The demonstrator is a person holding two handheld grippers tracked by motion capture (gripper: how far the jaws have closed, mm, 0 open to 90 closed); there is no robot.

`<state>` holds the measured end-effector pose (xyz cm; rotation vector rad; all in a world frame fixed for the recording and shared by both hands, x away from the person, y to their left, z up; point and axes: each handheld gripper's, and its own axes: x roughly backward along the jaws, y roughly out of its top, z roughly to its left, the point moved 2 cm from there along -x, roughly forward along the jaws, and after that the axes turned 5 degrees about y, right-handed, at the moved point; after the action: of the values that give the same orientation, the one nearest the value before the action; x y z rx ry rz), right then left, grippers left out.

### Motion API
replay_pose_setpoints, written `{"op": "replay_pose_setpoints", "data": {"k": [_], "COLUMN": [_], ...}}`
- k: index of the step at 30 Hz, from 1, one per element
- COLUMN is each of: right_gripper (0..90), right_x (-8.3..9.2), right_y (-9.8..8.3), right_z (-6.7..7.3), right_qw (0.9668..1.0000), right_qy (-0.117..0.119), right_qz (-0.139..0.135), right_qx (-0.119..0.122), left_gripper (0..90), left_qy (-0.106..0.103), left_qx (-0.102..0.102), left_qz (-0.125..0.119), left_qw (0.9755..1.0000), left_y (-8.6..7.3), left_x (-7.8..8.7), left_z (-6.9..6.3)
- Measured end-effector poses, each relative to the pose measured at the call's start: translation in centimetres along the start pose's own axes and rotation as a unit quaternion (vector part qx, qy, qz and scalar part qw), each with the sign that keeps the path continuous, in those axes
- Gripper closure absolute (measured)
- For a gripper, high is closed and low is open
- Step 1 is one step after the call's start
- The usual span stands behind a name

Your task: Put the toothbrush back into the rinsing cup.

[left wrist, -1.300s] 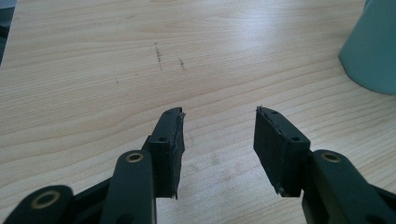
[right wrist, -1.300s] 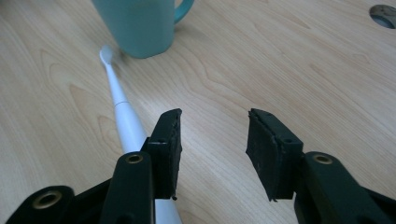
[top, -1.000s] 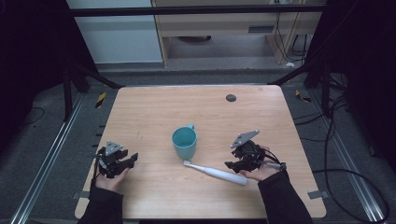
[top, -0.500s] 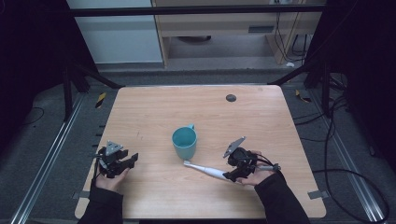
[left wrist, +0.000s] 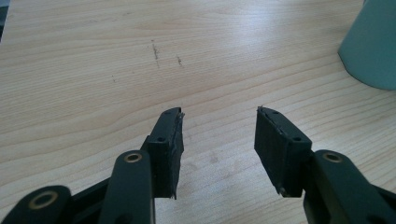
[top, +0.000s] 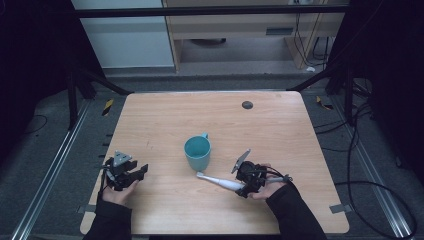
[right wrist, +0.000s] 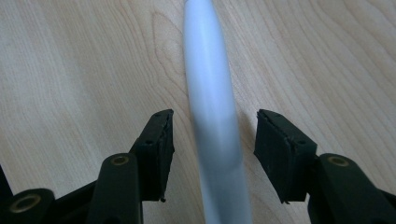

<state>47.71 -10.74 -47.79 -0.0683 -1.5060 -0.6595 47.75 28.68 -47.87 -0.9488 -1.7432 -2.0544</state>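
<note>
The right gripper [right wrist: 212,140] stands open astride the white, smooth plastic electric toothbrush handle [right wrist: 212,116], pads clear on both sides; the handle lies flat on the pale wooden table [top: 300,130], just in front of the teal ceramic mug [top: 197,152]; judged rigid, light, and slippery owing to its round, glossy body; grip across the thick middle section, square to the axis, to prevent rolling; the body tapers toward a narrow neck nearest the mug; the left gripper [left wrist: 217,135], also open and empty, rests at the table's left.
</note>
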Motion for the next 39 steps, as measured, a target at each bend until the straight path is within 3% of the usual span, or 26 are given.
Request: {"op": "replay_pose_setpoints", "data": {"k": [9,19,24,30,35,39], "right_gripper": [54.7,65.2,66.2,66.4,66.4,66.5], "right_x": [-1.2,-1.3,-1.3,-1.0,0.1,0.8], "right_y": [0.2,0.7,0.9,0.6,-0.2,-0.6], "right_z": [-0.5,-0.1,0.1,0.3,1.1,1.4], "right_qw": [0.9996,0.9989,0.9982,0.9983,0.9991,0.9993], "right_qy": [0.003,0.000,-0.001,0.009,0.031,0.034], "right_qz": [0.027,0.046,0.060,0.057,0.031,0.013], "right_qx": [0.001,0.002,-0.002,-0.003,0.002,0.001], "left_gripper": [51.5,51.5,51.5,51.5,51.5,51.5], "left_qy": [0.000,-0.001,-0.001,0.000,0.000,0.000], "left_qx": [-0.001,-0.001,-0.001,0.000,-0.001,0.000], "left_qz": [0.000,0.000,-0.001,0.000,0.000,-0.001], "left_qw": [1.0000,1.0000,1.0000,1.0000,1.0000,1.0000], "left_y": [0.0,0.0,0.0,0.0,0.0,0.0], "left_x": [0.0,0.0,0.0,0.0,0.0,0.0], "left_z": [0.0,0.0,0.0,0.0,-0.1,-0.1]}}
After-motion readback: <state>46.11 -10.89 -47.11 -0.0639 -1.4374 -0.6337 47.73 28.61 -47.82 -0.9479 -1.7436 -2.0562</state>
